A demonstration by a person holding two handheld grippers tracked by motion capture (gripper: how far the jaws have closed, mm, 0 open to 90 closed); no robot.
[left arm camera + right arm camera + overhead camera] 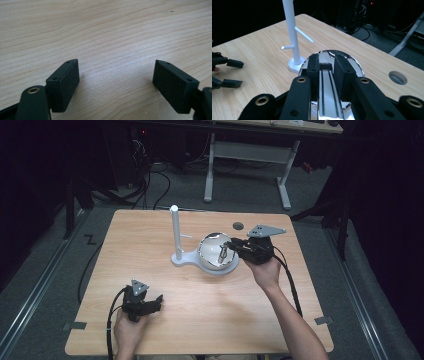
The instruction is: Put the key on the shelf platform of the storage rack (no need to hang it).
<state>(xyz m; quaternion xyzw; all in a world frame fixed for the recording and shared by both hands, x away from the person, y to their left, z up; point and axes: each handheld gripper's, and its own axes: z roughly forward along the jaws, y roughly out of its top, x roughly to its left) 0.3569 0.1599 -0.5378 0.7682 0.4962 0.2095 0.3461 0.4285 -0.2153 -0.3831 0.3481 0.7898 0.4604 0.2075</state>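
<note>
A shiny metal mug (pixel 215 252) hangs tilted just above the table's middle, close to the right of a white peg stand (pixel 175 232). My right gripper (pixel 231 245) is shut on the mug's handle. In the right gripper view the black pads (pixel 343 72) clamp the chrome handle strip (pixel 327 92), with the mug's round body (pixel 329 53) beyond and the stand (pixel 292 32) with its short pegs behind it. My left gripper (pixel 155 302) rests near the front left of the table, open; its view has the jaws (pixel 116 72) wide apart over bare wood.
The wooden table (pixel 150 270) has a round cable hole (pixel 238 226) at the back right, also seen as the hole (pixel 397 77). The left gripper (pixel 229 72) lies off to the side. A white desk frame (pixel 245 152) and cables sit on the floor beyond.
</note>
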